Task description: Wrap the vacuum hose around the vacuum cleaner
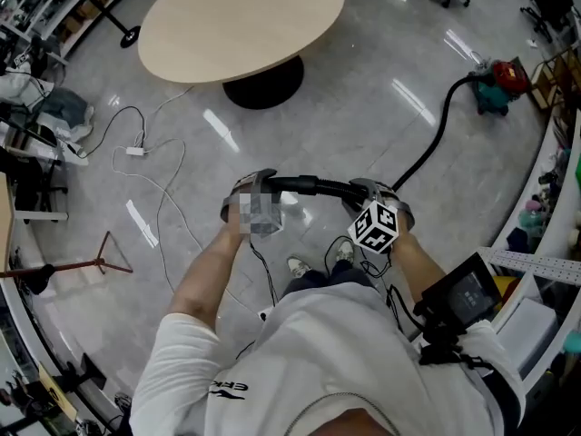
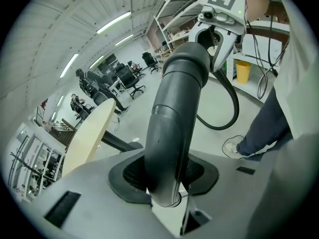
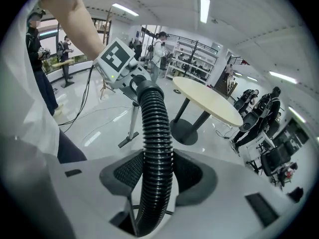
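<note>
Your main risk is the long run of hose (image 1: 438, 134) between you and the vacuum (image 1: 497, 82). It lies slack across the floor (image 1: 363, 107), and if you haul it in faster than you close on the machine, I'd expect the vacuum to roll or tip rather than the hose to coil. The ribbed section may also slide lengthwise through the right gripper (image 3: 152, 178), because the ribs give the pads (image 3: 127, 172) little flat surface to bite. A twist put in between your two hands would likely make the loop kink or spring back. Mind your footing too: a thin white cable (image 1: 163, 193) snakes over the floor to the left of your feet (image 1: 297, 266).

The left gripper (image 2: 164, 176) is clamped at a middling width on the hose's smooth, rigid end piece (image 2: 174, 108). That piece rises out of the jaws and bends toward the other gripper. The right gripper's jaws are closed on the corrugated part, pressing it from both sides as it crosses the gap upright. In the head view a short span bridges the two grippers in front of your waist. From the right one the hose arcs off to the vacuum, well apart at the far right.
</note>
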{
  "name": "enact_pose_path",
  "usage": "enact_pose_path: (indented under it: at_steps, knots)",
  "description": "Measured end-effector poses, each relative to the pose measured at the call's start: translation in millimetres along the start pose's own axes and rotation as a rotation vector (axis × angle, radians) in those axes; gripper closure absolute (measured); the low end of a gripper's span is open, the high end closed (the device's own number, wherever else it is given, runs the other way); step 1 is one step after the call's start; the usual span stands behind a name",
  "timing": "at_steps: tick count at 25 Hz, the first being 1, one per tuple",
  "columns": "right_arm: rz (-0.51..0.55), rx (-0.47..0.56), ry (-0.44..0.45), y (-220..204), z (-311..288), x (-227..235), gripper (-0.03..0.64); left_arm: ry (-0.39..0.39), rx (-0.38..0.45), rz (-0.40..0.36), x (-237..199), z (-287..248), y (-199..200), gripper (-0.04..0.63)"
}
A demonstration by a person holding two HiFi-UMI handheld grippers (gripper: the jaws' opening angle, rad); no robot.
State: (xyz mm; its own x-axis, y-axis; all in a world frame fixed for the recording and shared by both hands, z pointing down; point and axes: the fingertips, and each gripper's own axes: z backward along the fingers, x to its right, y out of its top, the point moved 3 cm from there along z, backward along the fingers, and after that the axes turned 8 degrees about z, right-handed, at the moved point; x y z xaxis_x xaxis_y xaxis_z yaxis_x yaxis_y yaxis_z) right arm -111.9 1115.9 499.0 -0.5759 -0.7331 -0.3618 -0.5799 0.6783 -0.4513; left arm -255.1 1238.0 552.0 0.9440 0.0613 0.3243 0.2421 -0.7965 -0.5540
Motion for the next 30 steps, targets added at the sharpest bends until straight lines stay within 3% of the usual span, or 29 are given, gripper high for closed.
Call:
enact_pose_path:
  at_steps: [8, 17, 30]
  knots:
    - [0.015, 0.034, -0.093, -4, 34, 42, 0.433, 0.039, 0.039, 0.023, -14, 16, 49, 0.463]
    - [0.008, 0.022, -0.192, -49, 72, 90, 0.433, 0.053, 0.102, -0.006, -11, 5, 128, 0.465]
    - [-0.103, -0.019, -0.306, -130, 120, 120, 0.433, -0.039, 0.182, -0.109, 19, -34, 226, 0.465]
